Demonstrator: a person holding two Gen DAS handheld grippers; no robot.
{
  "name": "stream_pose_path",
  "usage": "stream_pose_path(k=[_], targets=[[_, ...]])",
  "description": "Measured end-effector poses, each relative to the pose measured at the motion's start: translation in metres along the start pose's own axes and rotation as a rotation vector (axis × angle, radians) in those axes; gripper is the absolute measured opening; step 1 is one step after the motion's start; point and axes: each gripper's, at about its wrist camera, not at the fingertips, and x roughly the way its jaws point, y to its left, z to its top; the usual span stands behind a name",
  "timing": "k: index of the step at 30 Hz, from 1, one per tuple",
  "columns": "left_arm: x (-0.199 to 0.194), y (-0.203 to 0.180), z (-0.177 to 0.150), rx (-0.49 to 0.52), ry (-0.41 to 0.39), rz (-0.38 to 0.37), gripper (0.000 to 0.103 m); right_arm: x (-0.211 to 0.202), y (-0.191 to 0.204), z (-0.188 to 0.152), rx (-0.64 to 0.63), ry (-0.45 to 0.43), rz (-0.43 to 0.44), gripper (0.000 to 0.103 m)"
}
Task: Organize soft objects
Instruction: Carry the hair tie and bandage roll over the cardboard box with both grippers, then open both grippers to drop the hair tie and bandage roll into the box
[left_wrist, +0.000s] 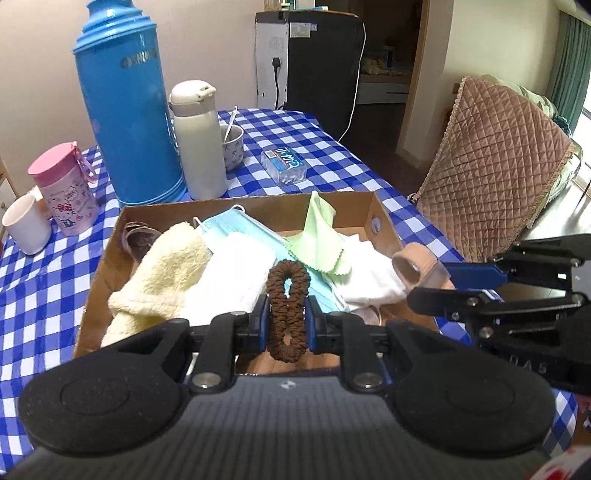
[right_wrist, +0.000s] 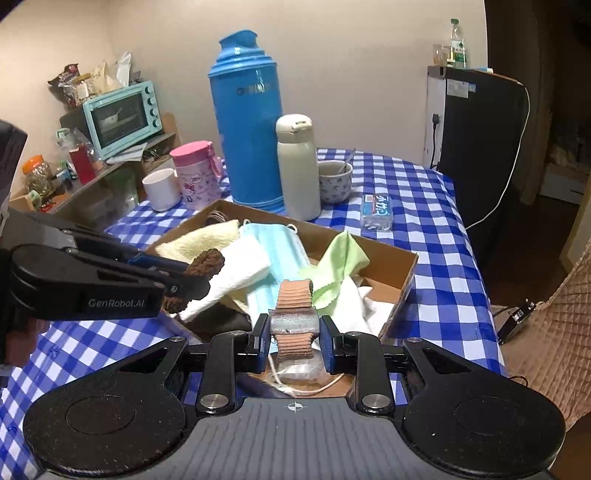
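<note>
scrunchie pinched in left claw — seemingly upright

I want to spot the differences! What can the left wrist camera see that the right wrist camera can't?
Only the left wrist view shows the quilted brown chair cover. Only the right wrist view shows the mint toaster oven on a cluttered shelf. Both show the blue thermos, the cardboard box, the brown scrunchie and the pink band.
</note>
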Motion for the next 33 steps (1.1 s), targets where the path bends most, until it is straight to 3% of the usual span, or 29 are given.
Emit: stream_pose_path(k=[10, 14, 33], targets=[[0.035, -0.004, 0.004, 0.001, 0.042, -0.003, 0.02, 0.021, -0.016, -0.001, 0.013, 0.032, 0.007, 0.028], [0.041, -0.007, 0.005, 0.018, 0.027, 0.015, 0.039, 0.026, -0.02, -0.001, 0.017, 0.041, 0.012, 0.028], [0.04, 0.007, 0.003, -0.021, 0.061, 0.036, 0.039, 0.04, -0.018, 0.0, 0.014, 0.059, 0.047, 0.028]])
